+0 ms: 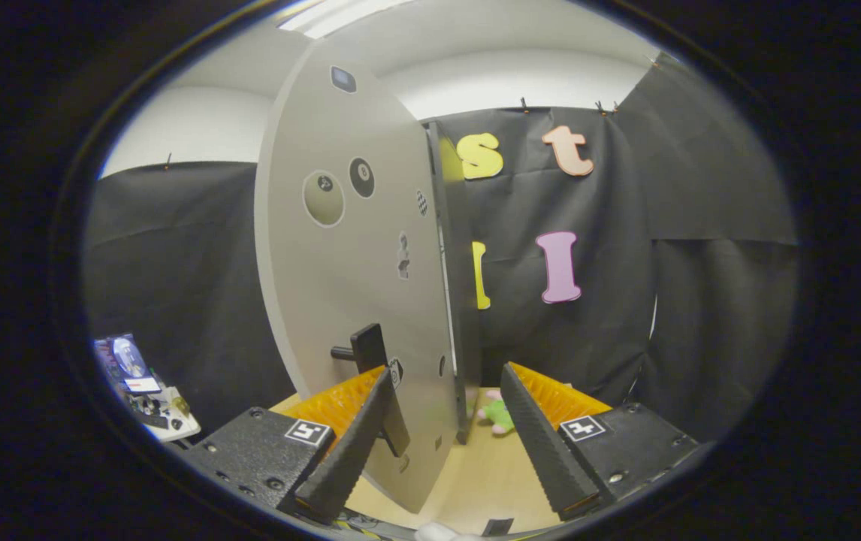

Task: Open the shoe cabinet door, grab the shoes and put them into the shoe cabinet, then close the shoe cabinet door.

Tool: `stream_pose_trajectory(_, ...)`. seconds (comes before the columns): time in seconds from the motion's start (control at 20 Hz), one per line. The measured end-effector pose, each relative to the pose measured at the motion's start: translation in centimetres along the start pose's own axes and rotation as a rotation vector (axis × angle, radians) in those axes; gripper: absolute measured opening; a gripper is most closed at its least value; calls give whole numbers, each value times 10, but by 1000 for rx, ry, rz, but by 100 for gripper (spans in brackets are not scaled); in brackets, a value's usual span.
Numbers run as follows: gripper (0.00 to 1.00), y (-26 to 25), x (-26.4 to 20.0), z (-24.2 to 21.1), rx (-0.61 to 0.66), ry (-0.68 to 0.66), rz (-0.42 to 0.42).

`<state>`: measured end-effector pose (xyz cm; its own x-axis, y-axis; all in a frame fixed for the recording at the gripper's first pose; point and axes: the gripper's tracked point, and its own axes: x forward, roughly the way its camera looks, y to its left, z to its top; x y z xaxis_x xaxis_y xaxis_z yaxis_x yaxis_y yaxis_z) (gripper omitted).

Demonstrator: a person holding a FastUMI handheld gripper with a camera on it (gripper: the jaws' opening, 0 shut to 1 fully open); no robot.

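Looking along my gripper (442,443), I see a pale wooden table (475,481) running out to black cloth walls, with white wall and a ceiling light above. The shoe cabinet door (348,285) stands upright, its long axis vertical, swung out so its grey face fills the space ahead; its free edge points towards me, between the fingers. A dark handle (367,349) juts from the door just above the left finger. My gripper is spread wide, holding nothing. Beyond the door's edge lies a small green and pink toy (496,415).
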<state>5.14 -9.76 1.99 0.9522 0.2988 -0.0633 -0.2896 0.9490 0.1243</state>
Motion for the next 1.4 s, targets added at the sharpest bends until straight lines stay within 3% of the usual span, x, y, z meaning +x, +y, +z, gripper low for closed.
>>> stream_pose_trajectory(0.5, 96, 102, 24, -12, 75, 5, -72)
stream_pose_trajectory(0.7, 97, 145, 49, -13, 39, -5, -82)
stream_pose_trajectory(1.0, 97, 212, 116, -13, -8, -11, -25)
stream_pose_trajectory(1.15, 97, 230, 144, -8, -15, -26, -41)
stream_pose_trajectory(1.4, 97, 255, 160, -8, -40, -26, -35)
